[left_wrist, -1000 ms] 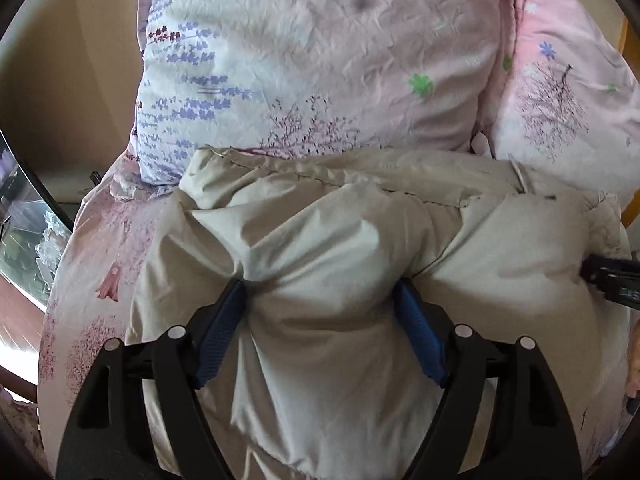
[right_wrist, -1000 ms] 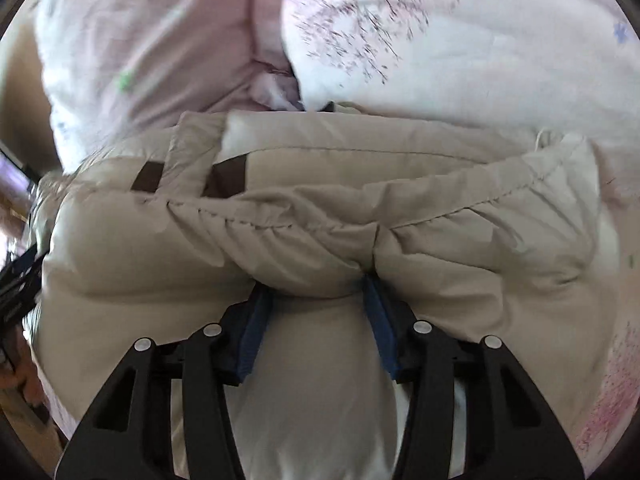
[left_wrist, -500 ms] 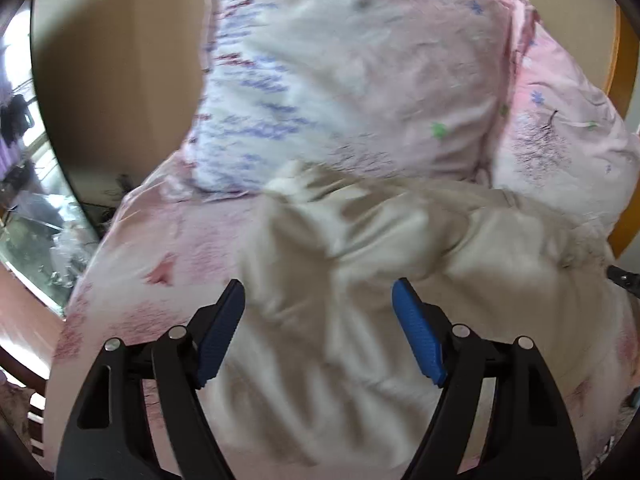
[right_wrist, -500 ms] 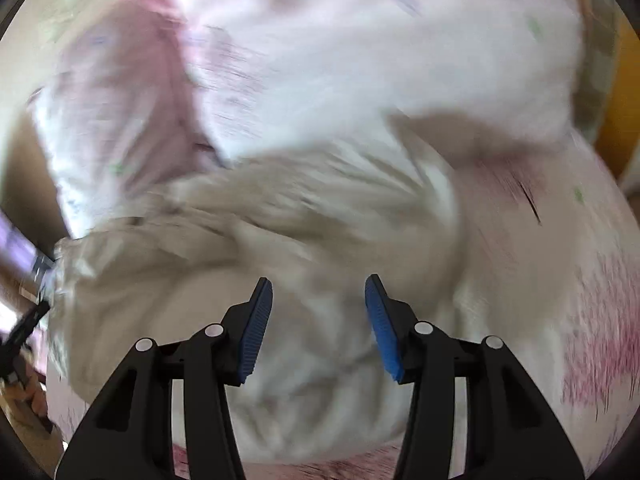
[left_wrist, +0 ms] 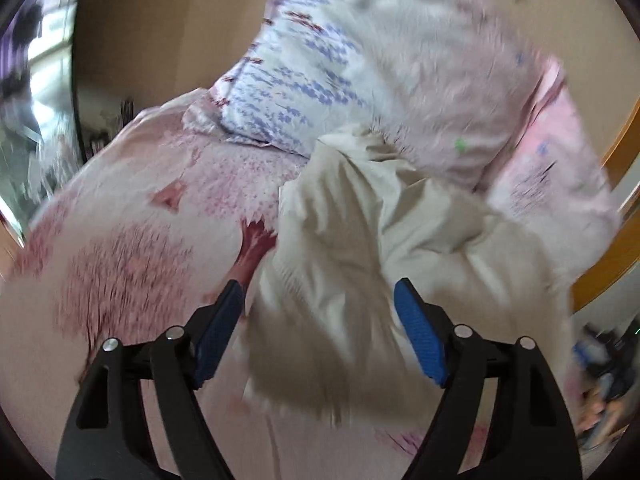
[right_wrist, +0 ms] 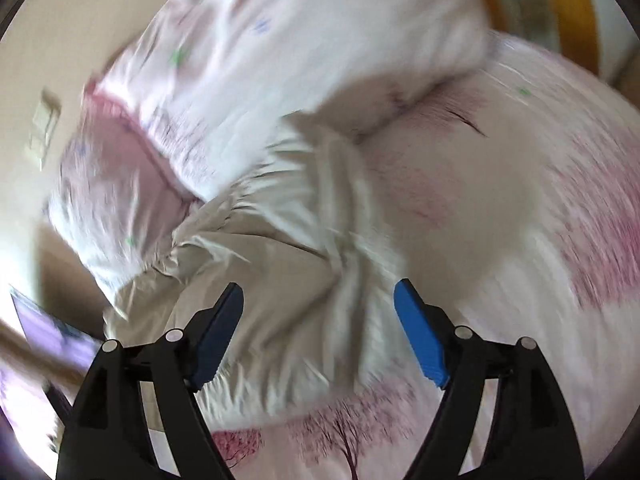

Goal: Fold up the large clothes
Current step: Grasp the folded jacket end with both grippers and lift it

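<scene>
Through my left wrist camera, at nine o'clock, I see a blurred window [left_wrist: 24, 92], then the pink tree-print bed sheet [left_wrist: 132, 240] filling the lower left. At twelve o'clock a pillow with purple flower sprigs [left_wrist: 360, 64] leans against the tan wall, and a pinker pillow [left_wrist: 552, 176] sits at two o'clock against an orange wooden bed frame [left_wrist: 616, 248]. Blurred clutter shows at four o'clock, too smeared for me to name. My left gripper [left_wrist: 318, 312] is spread wide with nothing between its blue pads, hovering above the beige padded jacket [left_wrist: 380, 264], which lies bunched on the sheet just below the pillows. Only my right wrist camera shows a wall switch plate [right_wrist: 42, 128] at nine o'clock and the bare sheet [right_wrist: 520, 220] stretching to three o'clock beside the garment. There my right gripper [right_wrist: 318, 312] is likewise wide apart and empty over the jacket [right_wrist: 280, 280]. The jacket is puffy, creased, gathered along one seam, and motion-blurred in both views.
</scene>
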Demonstrator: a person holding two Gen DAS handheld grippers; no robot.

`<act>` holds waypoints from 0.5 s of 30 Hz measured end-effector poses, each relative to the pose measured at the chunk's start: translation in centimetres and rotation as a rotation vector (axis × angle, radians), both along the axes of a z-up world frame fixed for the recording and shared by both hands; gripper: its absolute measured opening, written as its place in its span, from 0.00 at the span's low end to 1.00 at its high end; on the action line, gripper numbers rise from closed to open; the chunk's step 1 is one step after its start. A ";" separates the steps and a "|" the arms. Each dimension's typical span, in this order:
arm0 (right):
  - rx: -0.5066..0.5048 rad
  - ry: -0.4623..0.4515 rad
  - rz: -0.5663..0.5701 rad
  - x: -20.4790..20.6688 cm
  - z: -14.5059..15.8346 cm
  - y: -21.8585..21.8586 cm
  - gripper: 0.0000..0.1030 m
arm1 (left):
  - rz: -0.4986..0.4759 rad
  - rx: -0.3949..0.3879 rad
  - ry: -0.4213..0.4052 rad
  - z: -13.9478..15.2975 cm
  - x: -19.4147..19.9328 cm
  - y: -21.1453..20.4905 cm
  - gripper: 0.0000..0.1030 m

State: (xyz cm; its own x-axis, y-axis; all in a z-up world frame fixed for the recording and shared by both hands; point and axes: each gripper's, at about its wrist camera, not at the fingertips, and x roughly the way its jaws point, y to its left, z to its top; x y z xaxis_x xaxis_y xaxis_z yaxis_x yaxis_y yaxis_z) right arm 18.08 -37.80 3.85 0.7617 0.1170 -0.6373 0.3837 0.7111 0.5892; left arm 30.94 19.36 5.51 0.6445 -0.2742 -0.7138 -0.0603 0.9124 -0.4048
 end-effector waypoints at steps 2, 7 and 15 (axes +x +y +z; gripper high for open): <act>0.095 0.018 -0.050 -1.2 -1.6 -1.1 0.80 | 0.016 -0.069 0.003 -0.2 -1.6 1.0 0.78; 0.320 0.033 -0.081 -2.9 -5.6 -3.4 0.80 | 0.053 -0.252 0.046 -2.4 -4.9 2.4 0.78; 0.426 -0.005 -0.062 -0.5 -6.8 -3.5 0.79 | 0.132 -0.432 0.068 -4.7 -5.7 1.6 0.78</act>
State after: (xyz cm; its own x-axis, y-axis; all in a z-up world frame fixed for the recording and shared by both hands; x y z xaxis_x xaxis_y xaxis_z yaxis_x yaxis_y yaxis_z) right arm 17.60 -41.26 -2.99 0.7783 0.3227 -0.5387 0.4148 0.3799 0.8268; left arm 25.20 20.96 0.85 0.6495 -0.4750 -0.5937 -0.2042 0.6432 -0.7380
